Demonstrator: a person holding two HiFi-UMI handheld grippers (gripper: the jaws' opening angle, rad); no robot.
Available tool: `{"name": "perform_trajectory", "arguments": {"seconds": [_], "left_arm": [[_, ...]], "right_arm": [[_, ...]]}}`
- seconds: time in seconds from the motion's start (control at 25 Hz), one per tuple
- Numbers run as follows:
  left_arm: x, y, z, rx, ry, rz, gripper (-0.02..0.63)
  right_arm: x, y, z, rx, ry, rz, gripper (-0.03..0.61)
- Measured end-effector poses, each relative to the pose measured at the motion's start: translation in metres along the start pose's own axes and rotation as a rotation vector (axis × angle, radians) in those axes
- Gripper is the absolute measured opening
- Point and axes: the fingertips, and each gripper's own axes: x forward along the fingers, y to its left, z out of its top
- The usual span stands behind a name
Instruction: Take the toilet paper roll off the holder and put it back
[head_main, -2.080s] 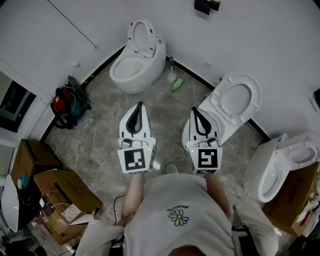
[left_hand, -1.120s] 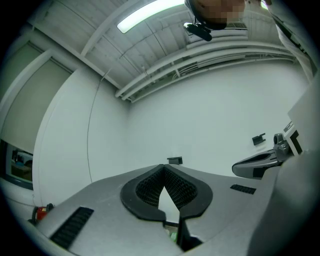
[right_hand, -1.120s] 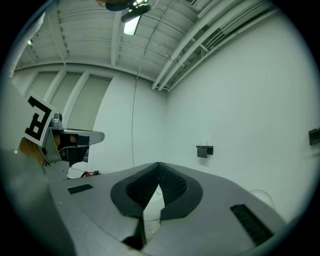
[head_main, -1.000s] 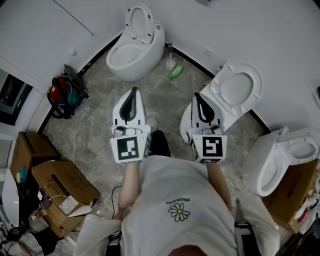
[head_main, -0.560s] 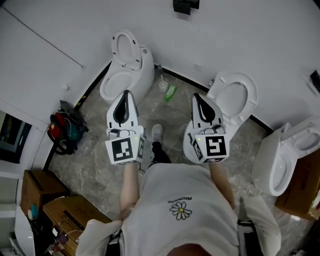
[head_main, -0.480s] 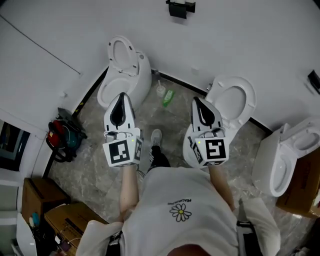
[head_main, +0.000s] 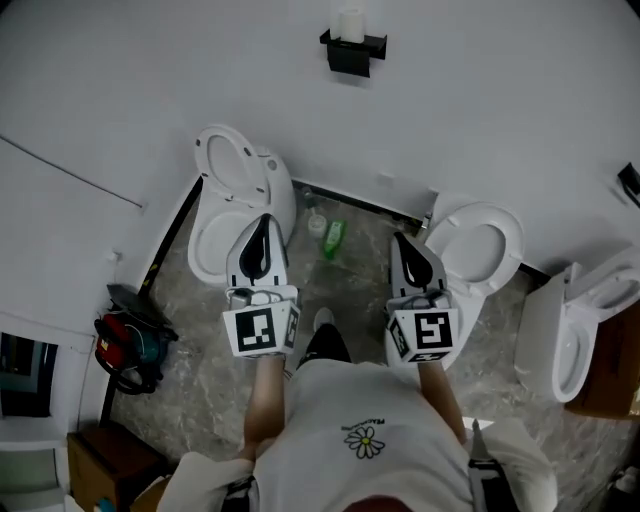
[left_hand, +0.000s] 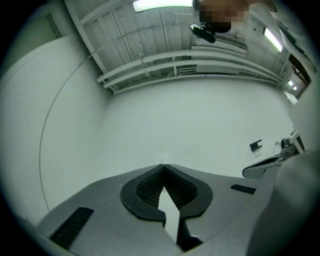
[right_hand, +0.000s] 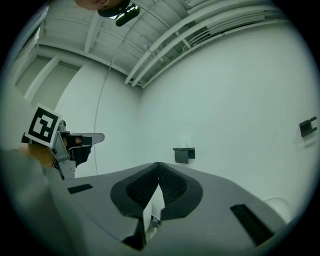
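Note:
A black wall holder carries a white toilet paper roll high on the white wall, far beyond both grippers. My left gripper and right gripper are held side by side over the floor, both shut and empty. In the left gripper view the jaws of the left gripper meet at the tips, and the holder is a small dark shape at the right. The right gripper has its tips together too, with the holder just above them on the wall.
Three white toilets stand along the wall: left, middle, right. A green bottle and a brush pot sit between the first two. A red bag lies at the left. Another black fitting is on the wall.
The head view has tilted up the wall, so the holder with the roll has come fully into sight. Both grippers stay shut and keep their side-by-side pose.

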Motion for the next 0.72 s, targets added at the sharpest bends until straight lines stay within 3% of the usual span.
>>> {"name": "perform_trajectory", "arguments": {"seconds": [0.36,0.48,0.72], "left_arm": [[0.144,0.075,-0.002,-0.056,-0.046,-0.103,0.017],[0.178,0.082,-0.008,-0.017,-0.041,-0.133,0.017],[0.219,0.08,-0.031,-0.086,-0.002,-0.159,0.017]], "right_arm": [[0.16,-0.001,0.033,-0.014,-0.034,-0.072,0.008],[0.198,0.0,0.043,-0.052,-0.047,-0.075,0.009],[0.237,-0.011,0.046,-0.138,-0.058,-0.085,0.009]]}}
